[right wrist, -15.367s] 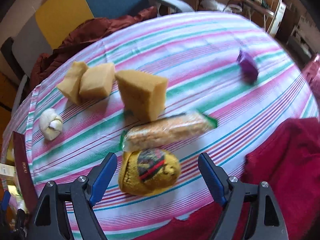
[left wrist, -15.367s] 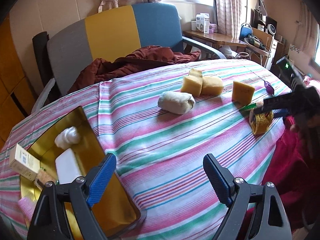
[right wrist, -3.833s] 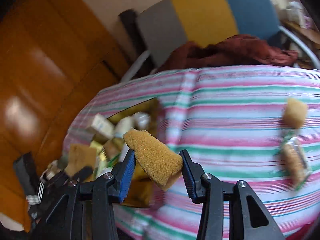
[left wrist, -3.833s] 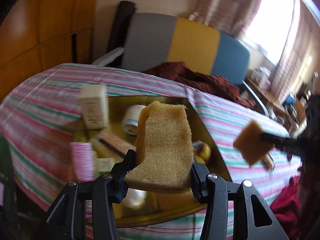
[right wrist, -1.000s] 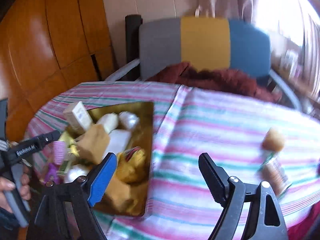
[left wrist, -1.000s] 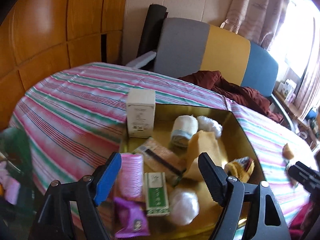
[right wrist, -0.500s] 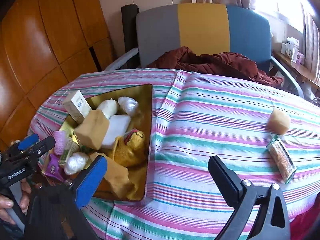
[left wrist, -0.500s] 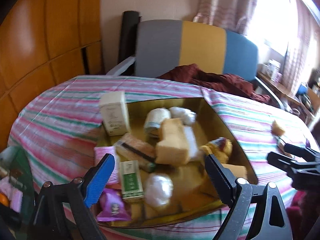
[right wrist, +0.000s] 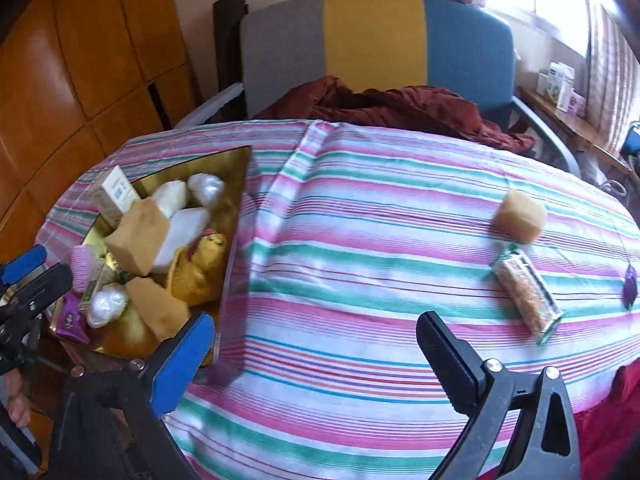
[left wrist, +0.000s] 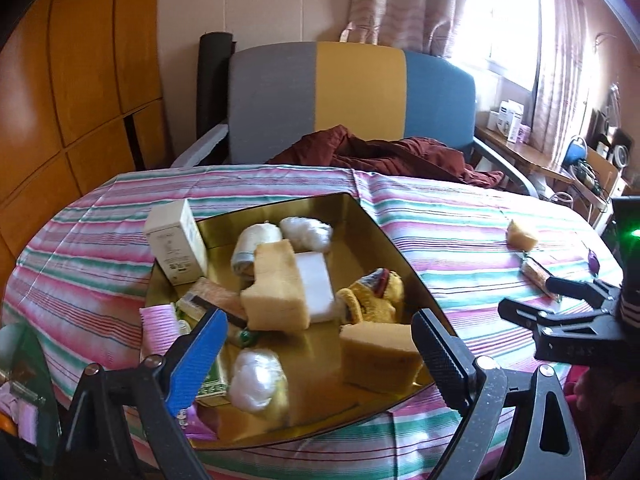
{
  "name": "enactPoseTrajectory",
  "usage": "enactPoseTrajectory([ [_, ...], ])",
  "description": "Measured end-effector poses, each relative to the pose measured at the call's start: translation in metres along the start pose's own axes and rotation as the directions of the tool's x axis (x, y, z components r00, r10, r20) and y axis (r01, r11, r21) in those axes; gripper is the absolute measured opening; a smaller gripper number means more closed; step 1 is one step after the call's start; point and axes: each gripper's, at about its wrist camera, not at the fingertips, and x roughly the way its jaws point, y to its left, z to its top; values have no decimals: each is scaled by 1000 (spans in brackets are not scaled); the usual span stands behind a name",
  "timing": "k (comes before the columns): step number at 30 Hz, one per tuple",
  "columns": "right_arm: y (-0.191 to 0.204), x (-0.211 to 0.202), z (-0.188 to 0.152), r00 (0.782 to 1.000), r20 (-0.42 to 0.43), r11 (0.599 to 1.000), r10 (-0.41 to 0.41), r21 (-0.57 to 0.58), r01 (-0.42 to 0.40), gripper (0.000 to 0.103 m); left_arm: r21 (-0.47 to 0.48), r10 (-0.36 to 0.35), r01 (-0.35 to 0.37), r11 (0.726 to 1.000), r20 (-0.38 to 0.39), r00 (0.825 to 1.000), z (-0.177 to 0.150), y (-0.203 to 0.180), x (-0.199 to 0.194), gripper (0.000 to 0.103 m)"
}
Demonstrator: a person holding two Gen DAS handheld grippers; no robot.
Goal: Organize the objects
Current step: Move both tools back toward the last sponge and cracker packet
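Sponge blocks (left wrist: 276, 284) now released into gold tray (left wrist: 372, 220); left gripper (left wrist: 316, 354), right gripper (right wrist: 316, 354) both agape, empty; one sponge (right wrist: 519, 216), snack bar (right wrist: 526, 294) remain on cloth

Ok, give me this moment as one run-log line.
left gripper: open, empty | right gripper: open, empty | gold tray: two sponges inside | tablecloth: sponge, snack bar, purple item left

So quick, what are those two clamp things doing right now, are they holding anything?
Left gripper: open, holding nothing, above the gold tray.
Right gripper: open, holding nothing, over the striped tablecloth.
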Motion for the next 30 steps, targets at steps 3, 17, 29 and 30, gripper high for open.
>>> enactPoseTrajectory([
  [3, -5, -1, 4, 993, 9, 993, -116, -13, 116, 103, 6, -10, 10, 1000, 1, 1000, 0, -4, 0, 97],
  [17, -17, -7, 10, 965, 50, 962, -258, -84, 261, 103, 34, -26, 26, 999, -18, 1000, 5, -21, 3, 98],
  [29, -25, -13, 15, 961, 66, 957, -267, -95, 273, 103, 63, -46, 48, 997, -27, 999, 10, -37, 7, 98],
  [30, -26, -14, 15, 961, 69, 957, -267, -96, 273, 103, 65, -47, 49, 997, -27, 999, 11, -38, 7, 98],
])
